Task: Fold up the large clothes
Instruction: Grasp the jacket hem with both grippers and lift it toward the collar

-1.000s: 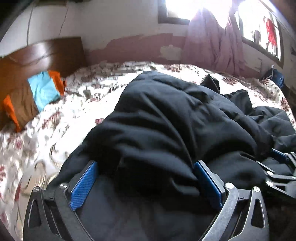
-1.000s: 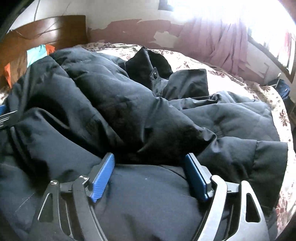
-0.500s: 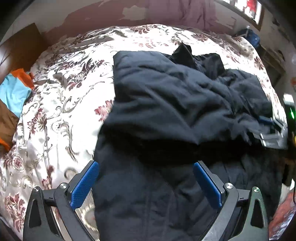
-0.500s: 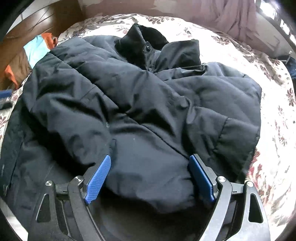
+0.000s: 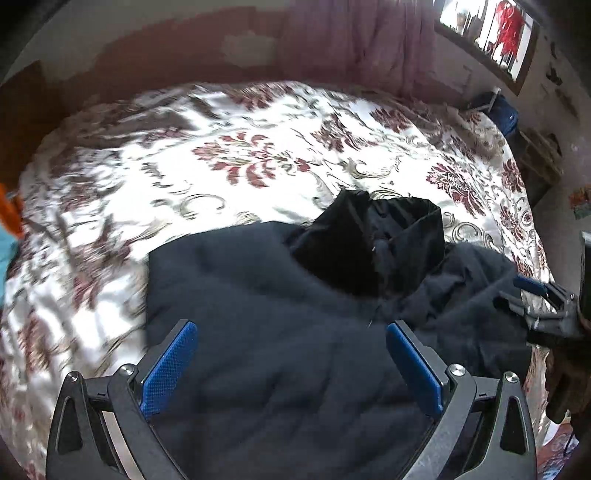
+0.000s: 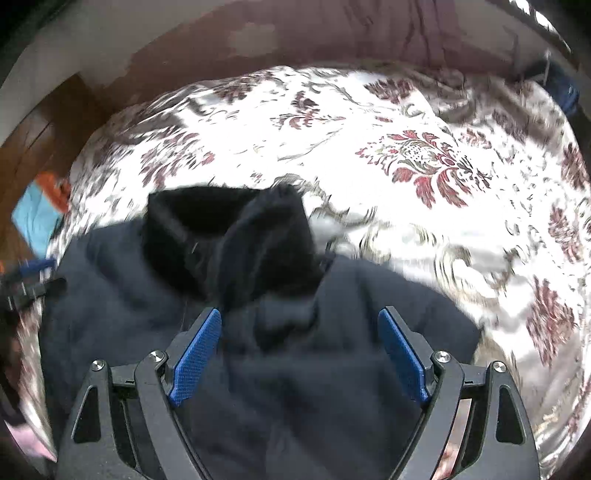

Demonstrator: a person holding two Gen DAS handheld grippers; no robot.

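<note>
A large black padded jacket (image 5: 277, 314) lies folded over on the flowered bedspread (image 5: 240, 158), its dark collar (image 5: 369, 240) bunched at the far end. My left gripper (image 5: 290, 329) hangs above the jacket's body, open, with no cloth caught between its blue pads. My right gripper (image 6: 300, 317) hangs open above the same jacket (image 6: 332, 369), just short of the collar (image 6: 229, 236). Each view catches the other gripper at its edge: the right gripper (image 5: 535, 299) and the left gripper (image 6: 33, 280). The picture is blurred by motion.
The bedspread (image 6: 424, 166) stretches beyond the jacket to the far wall. A wooden headboard (image 6: 33, 140) and an orange and blue pillow (image 6: 37, 214) are at the left. A pink curtain (image 5: 351, 44), a window (image 5: 491, 33) and a blue object (image 5: 502, 110) stand at the back right.
Both grippers have lifted off the jacket and drawn back from it. The jacket now sits lower and smaller in both views, with much more bedspread showing beyond it.
</note>
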